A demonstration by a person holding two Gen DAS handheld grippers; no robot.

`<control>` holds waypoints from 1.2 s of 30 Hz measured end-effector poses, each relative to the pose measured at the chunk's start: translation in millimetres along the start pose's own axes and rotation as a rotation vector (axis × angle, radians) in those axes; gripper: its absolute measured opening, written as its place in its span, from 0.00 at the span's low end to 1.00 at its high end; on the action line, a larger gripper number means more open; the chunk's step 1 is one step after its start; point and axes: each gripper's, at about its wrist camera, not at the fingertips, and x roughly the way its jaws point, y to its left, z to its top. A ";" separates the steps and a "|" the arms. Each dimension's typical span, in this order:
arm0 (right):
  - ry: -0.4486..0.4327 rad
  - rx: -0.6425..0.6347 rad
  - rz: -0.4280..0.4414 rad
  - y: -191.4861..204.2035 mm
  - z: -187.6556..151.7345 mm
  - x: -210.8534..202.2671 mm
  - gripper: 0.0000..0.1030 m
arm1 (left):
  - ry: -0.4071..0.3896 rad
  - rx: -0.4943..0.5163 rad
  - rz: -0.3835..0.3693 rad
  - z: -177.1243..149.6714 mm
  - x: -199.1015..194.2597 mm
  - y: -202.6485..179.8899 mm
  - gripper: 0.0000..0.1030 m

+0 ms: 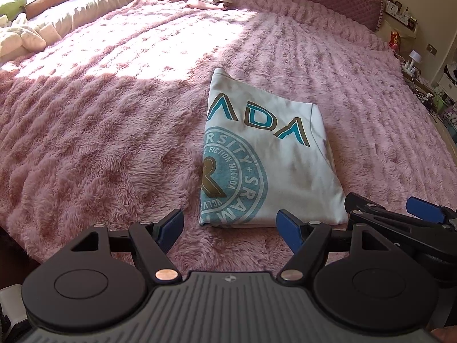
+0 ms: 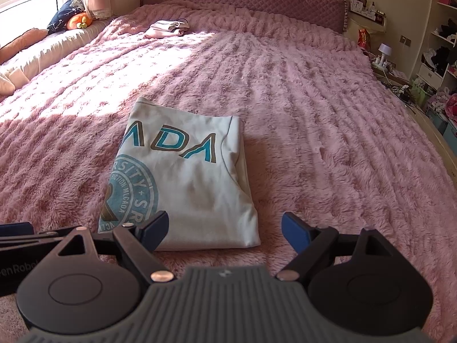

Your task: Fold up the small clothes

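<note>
A pale blue-white T-shirt (image 1: 285, 157) with teal "ADA" lettering and a round teal seal lies folded into a compact rectangle on the pink fluffy bedspread (image 1: 100, 143). My left gripper (image 1: 231, 228) hovers open just in front of the shirt's near edge, nothing between its blue pads. In the right wrist view the same folded shirt (image 2: 197, 183) lies ahead and slightly left. My right gripper (image 2: 224, 230) is open over the shirt's near right corner, empty. The right gripper (image 1: 400, 211) also shows at the right edge of the left wrist view.
A small pile of pinkish folded clothes (image 2: 167, 28) lies far up the bed near the quilted headboard (image 2: 242, 0). Cushions and soft toys (image 2: 68, 20) line the window side at left. A cluttered nightstand and shelves (image 2: 428, 65) stand beyond the bed's right edge.
</note>
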 end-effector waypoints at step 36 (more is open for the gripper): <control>0.015 -0.013 -0.026 0.1 1.0 3.7 0.80 | 0.046 0.009 0.010 6.0 7.1 -2.9 0.83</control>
